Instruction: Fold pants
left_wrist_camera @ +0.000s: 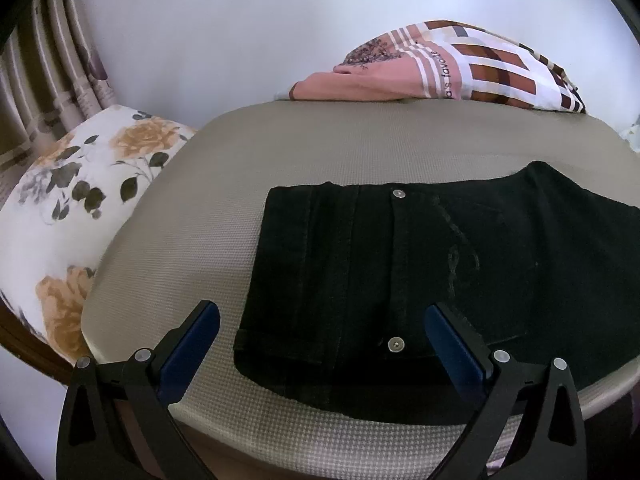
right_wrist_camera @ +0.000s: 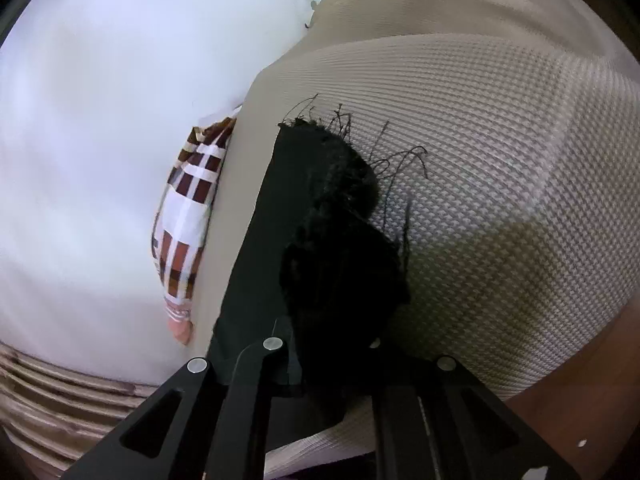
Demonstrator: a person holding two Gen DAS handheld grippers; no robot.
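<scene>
one pair of black pants [left_wrist_camera: 400, 264] lies on the beige textured mattress [left_wrist_camera: 192, 216], and i place everything else from those pants. in my left wrist view they sit flat, waistband end toward my left gripper [left_wrist_camera: 322, 334], with two silver metal buttons showing: one button [left_wrist_camera: 397, 193] at the far edge of the pants, a second button [left_wrist_camera: 395, 345] at the near edge. my left gripper hovers at that near edge with its two blue-padded fingers [left_wrist_camera: 188, 348] spread wide, nothing between them, one finger to each side of the near button.

in my right wrist view, my right gripper [right_wrist_camera: 332, 344] is pinching a bunched, frayed end of the pants [right_wrist_camera: 340, 248], the black cloth gathered between its two fingers, loose threads trailing onto the mattress [right_wrist_camera: 500, 160] beside it.

beyond the far edge of the pants, one folded plaid cloth [left_wrist_camera: 460, 64] in pink, brown and white lies at the back of the mattress against the pale wall [left_wrist_camera: 240, 20]. to the left of the pants, off the mattress edge, lies one white floral pillow [left_wrist_camera: 76, 184] with yellow roses. behind that pillow hangs one striped curtain [left_wrist_camera: 48, 48].
</scene>
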